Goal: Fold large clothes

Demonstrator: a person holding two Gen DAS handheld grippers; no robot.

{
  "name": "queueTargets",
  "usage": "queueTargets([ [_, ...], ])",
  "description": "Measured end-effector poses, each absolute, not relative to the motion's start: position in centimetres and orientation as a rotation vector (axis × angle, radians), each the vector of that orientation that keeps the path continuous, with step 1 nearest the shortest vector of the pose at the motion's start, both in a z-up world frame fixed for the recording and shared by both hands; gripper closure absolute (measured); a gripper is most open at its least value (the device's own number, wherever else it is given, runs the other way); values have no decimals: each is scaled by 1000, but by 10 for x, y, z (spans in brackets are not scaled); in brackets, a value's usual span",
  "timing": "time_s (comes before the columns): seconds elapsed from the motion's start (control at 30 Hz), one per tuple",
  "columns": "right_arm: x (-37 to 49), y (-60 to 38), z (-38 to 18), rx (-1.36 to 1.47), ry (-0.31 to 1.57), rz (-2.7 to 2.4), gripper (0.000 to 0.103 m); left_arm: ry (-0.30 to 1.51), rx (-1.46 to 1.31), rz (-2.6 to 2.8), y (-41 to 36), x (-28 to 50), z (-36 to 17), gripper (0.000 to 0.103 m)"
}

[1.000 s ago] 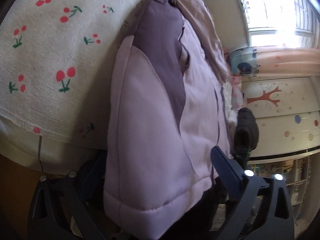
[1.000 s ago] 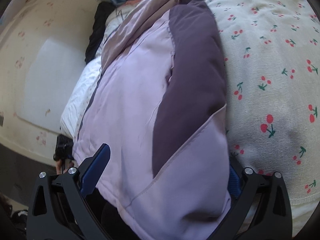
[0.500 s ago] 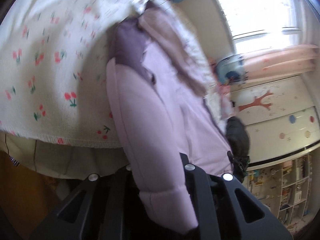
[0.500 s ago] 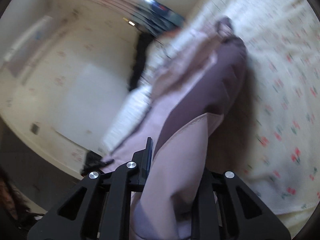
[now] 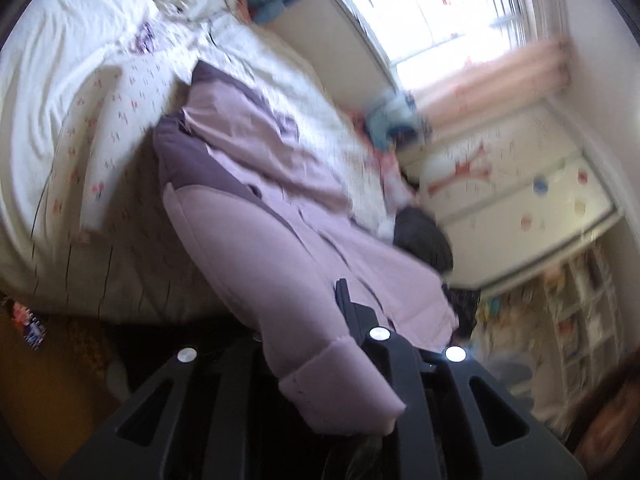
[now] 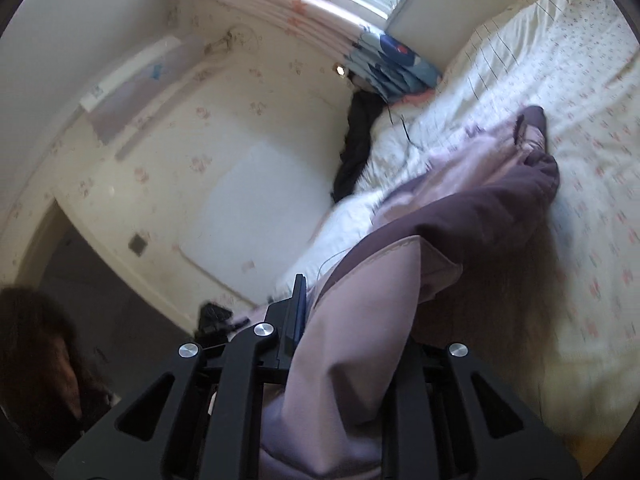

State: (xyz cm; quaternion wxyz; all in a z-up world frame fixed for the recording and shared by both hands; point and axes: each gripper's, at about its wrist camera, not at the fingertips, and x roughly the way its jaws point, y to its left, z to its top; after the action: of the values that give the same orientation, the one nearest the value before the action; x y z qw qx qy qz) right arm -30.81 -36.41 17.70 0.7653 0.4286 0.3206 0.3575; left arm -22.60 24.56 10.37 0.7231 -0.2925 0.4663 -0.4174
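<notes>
A large padded jacket (image 5: 276, 200), pale lilac with dark purple panels, lies along the bed with its hem end lifted off it. My left gripper (image 5: 308, 344) is shut on the jacket's lilac hem corner, which bulges out between the jaws. In the right wrist view the same jacket (image 6: 460, 216) runs up from my right gripper (image 6: 348, 320), which is shut on the other hem corner. The cloth hides most of both grippers' fingers. Both views are blurred by motion.
The bed has a cream cherry-print blanket (image 6: 592, 208) and a white quilt (image 5: 52, 60). A dark garment (image 5: 424, 236) lies at the bed's far edge by the wall. A window (image 5: 440, 12), a shelf unit (image 5: 580, 320) and blue bedding (image 6: 392, 64) stand around it.
Both grippers closed on the jacket's hem corners and pulled back and up. The jacket's near end lifted off the bed and more of the room came into view.
</notes>
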Motion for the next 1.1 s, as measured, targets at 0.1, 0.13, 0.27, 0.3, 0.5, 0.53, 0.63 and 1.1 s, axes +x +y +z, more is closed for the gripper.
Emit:
queueTargets([
  [0.1,-350,-371,143,897,851,753,80,1163,-484,-960,237,-259,78,82],
  [0.13,-359,-373,130,902,910,738,74,1224,-454,-976,237,-267,63,80],
  [0.27,-397,-395,61,908,1167,575,69,1405,-431,-898,263,-285,3,67],
  [0.3,-404,-408,56,936,1153,538,66,1415,-432,-852,276,-285,-3,67],
  [0.5,-391,-474,95,923,973,331,47,1285,-487,-586,363,-262,32,62],
  [0.53,-377,-481,103,914,926,323,47,1216,-502,-573,363,-248,46,57],
  [0.63,-318,-475,116,931,800,364,43,1054,-532,-595,331,-194,71,39],
  [1.1,-11,-333,6,756,996,398,48,1092,-739,-617,90,103,-32,37],
])
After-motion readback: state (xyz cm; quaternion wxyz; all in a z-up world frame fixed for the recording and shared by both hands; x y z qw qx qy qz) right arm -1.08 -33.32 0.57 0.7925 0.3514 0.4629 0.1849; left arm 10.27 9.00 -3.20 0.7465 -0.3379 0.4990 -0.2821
